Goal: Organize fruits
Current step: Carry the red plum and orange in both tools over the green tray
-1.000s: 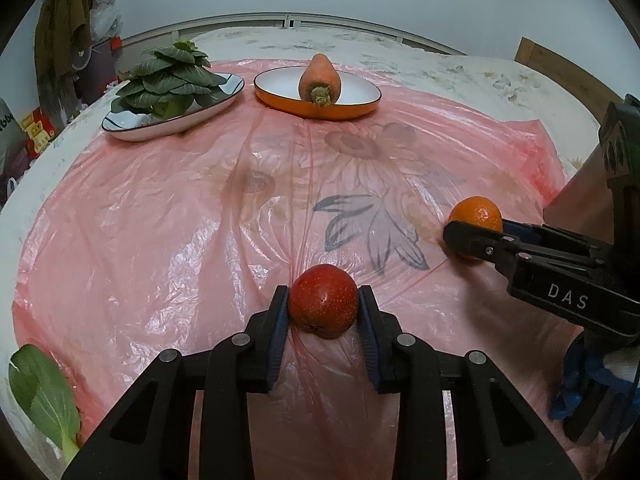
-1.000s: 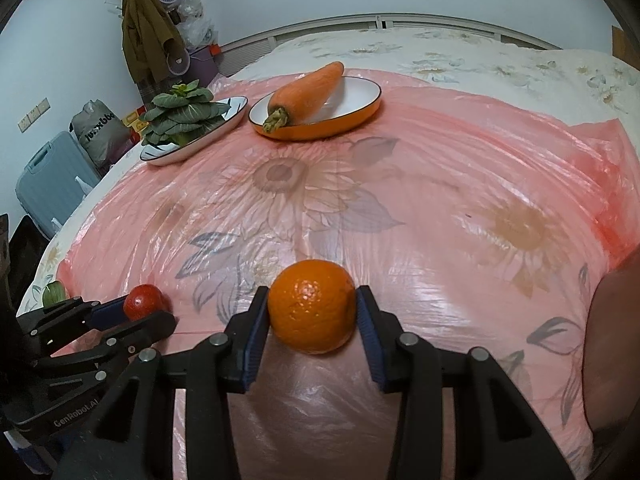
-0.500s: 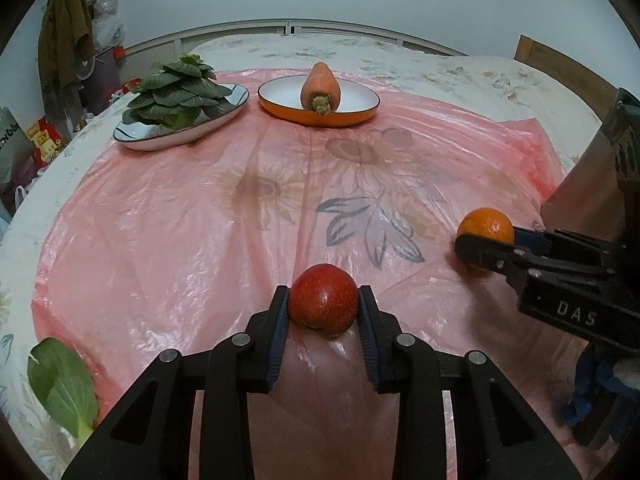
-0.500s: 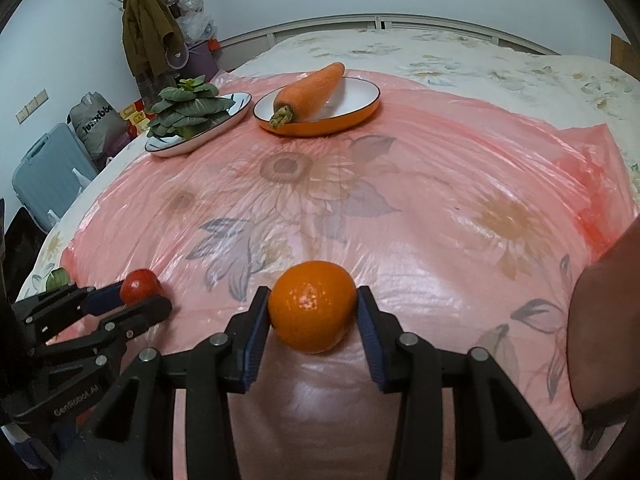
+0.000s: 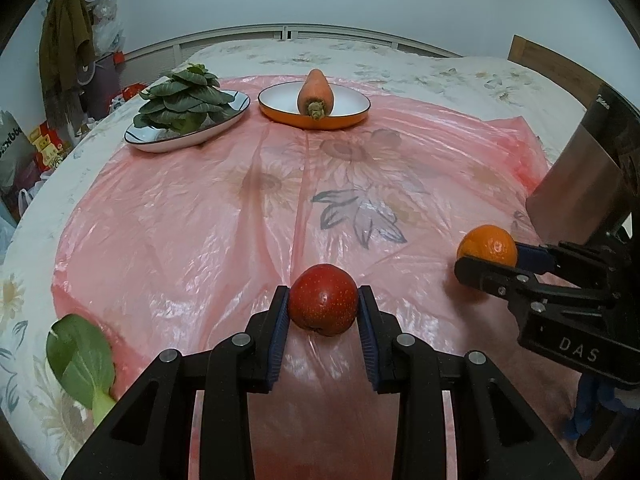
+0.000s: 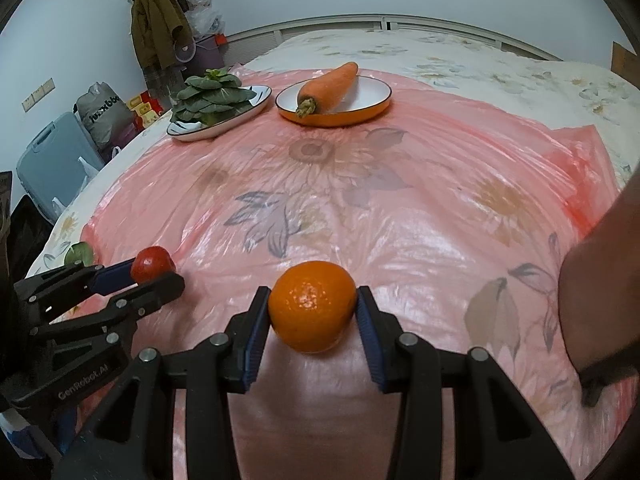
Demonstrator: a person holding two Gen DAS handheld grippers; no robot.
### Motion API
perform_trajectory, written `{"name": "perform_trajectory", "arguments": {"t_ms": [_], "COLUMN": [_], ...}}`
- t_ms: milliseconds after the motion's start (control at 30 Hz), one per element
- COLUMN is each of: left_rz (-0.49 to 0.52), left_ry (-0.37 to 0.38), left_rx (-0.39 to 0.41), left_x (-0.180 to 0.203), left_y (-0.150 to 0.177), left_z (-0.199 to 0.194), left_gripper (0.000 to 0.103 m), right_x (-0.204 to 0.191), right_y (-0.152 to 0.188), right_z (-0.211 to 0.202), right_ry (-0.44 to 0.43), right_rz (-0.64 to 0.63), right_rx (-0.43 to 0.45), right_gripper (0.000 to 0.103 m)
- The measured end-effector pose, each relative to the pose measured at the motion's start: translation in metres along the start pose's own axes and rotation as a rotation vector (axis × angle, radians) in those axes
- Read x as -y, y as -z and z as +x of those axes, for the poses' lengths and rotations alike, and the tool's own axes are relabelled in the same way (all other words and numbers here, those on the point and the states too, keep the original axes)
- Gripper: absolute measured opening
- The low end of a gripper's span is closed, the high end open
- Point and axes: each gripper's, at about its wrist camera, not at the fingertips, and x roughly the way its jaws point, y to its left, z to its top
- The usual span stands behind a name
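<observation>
**Operator:** While both tools sit over the pink plastic sheet, report the jaw condition on each side.

**Inspector:** Left gripper: jaws clamped on the red apple, blue pads touching its two flanks. In the left wrist view the apple sits at lower centre of the frame. Right gripper: jaws clamped on the orange, pads pressed to both sides, at lower centre of the right wrist view.

**Operator:** Cross-check from the opposite cameras.

**Inspector:** In the left wrist view the right gripper enters from the right edge, with the orange between its fingertips. In the right wrist view the left gripper enters from the lower left, with the apple at its tip. The two fruits are apart, side by side across the near part of the sheet. Whether either fruit touches the sheet cannot be determined.

**Operator:** Other items?

**Inspector:** Upper centre of the left wrist frame: an orange-rimmed plate with a carrot lying in it, stem end toward the camera. Just left of it, a white oval plate carrying a stack of leafy greens. Both plates stand at the far edge of the sheet, well apart from the grippers. One loose green leaf lies at lower left, on the floral bedding just beside the sheet's edge.
</observation>
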Motion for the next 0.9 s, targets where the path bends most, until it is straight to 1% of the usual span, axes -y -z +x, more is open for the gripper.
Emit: {"name": "perform_trajectory", "arguments": {"t_ms": [233, 433, 667, 900], "left_rz": [0.011, 0.033, 0.065, 0.118], "left_ry": [0.009, 0.027, 0.043, 0.067], "left_rx": [0.007, 0.008, 0.003, -0.006], "left_x": [0.004, 0.017, 0.040, 0.078], "left_y": [0.005, 0.010, 0.018, 0.026], "left_z": [-0.016, -0.030, -0.048, -0.062], "left_gripper": [0.028, 0.029, 0.028, 0.028], "right_x": [-0.002, -0.001, 0.004, 0.028], "right_y": [0.015, 0.028, 0.047, 0.073], "right_z": [-0.018, -0.039, -0.065, -0.094], "right_ry": [0.015, 0.021, 0.033, 0.054], "right_rz": [0.004, 0.020, 0.029, 0.068], "right_rx": [-0.008, -0.005, 0.001, 0.003], "right_gripper": [0.052, 0.052, 0.052, 0.052]}}
